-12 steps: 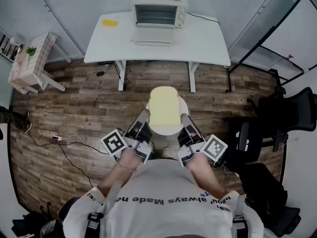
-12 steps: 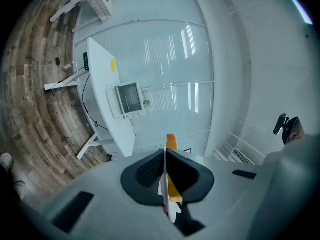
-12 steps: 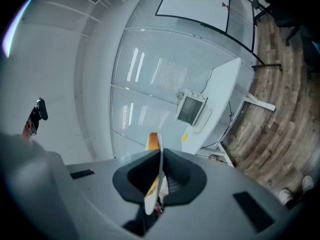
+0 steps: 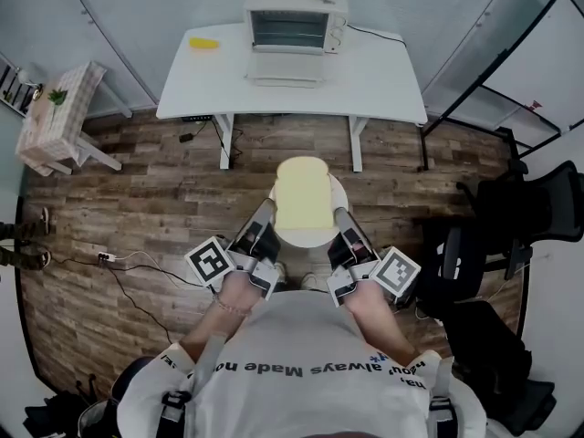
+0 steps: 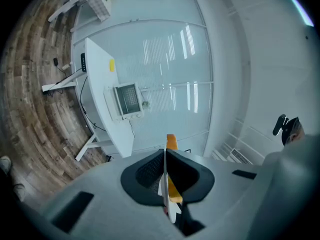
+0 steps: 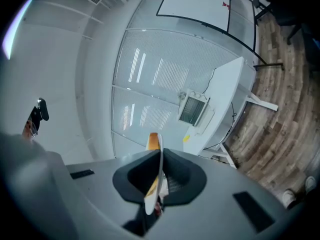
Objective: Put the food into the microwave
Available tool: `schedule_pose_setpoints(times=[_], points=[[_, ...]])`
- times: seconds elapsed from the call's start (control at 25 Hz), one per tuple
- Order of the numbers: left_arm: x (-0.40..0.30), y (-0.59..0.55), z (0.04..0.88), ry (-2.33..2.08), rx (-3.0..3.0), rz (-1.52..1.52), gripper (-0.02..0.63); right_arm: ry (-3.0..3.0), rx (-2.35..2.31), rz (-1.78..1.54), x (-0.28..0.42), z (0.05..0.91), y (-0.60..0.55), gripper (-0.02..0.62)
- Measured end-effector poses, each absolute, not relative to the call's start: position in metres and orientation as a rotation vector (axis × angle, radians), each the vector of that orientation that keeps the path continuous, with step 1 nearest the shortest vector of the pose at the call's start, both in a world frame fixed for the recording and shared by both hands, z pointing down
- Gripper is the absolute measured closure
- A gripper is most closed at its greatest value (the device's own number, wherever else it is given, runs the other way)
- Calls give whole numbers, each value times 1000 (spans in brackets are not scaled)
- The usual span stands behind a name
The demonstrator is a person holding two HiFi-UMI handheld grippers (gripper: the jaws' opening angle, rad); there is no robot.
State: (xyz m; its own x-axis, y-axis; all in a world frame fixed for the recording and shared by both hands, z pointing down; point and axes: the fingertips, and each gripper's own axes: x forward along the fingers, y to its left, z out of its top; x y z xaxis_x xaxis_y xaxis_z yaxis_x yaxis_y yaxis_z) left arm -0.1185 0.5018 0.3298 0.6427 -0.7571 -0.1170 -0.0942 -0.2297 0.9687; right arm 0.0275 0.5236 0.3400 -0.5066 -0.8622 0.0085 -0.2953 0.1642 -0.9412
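Jaws clamped on the plate (image 4: pixel 306 241) rim from both sides: left gripper (image 4: pixel 267 212) at its left edge, right gripper (image 4: pixel 340 217) at its right. The toast (image 4: pixel 303 194) lies flat on it, long axis pointing ahead. The microwave (image 4: pixel 294 16) stands straight ahead on the table (image 4: pixel 383 76), door apparently down, well apart. Neither hand nearer; likely a straight carry forward.

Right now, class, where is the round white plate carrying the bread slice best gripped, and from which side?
By its thin bare rim, at opposite left and right edges, coming in level from the person's side. The pale bread slice covers the middle of the round white plate, so only the rim fits the jaws. The left tool and right tool pinch it so.
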Motion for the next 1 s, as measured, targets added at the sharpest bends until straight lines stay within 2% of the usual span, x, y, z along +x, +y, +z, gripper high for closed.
schedule_pose_setpoints(times=[0.28,0.64,1.0], points=[[-132,498,330,-694,1715,-731,588,1914,-1090,-1326,14,340,519,573],[-184,483,338,-699,1713,-719,588,1932,-1095,-1299,-38,337,505,572],[-178,466,346,-692,1700,-696,588,1901,-1114,-1336,-32,350,490,572]])
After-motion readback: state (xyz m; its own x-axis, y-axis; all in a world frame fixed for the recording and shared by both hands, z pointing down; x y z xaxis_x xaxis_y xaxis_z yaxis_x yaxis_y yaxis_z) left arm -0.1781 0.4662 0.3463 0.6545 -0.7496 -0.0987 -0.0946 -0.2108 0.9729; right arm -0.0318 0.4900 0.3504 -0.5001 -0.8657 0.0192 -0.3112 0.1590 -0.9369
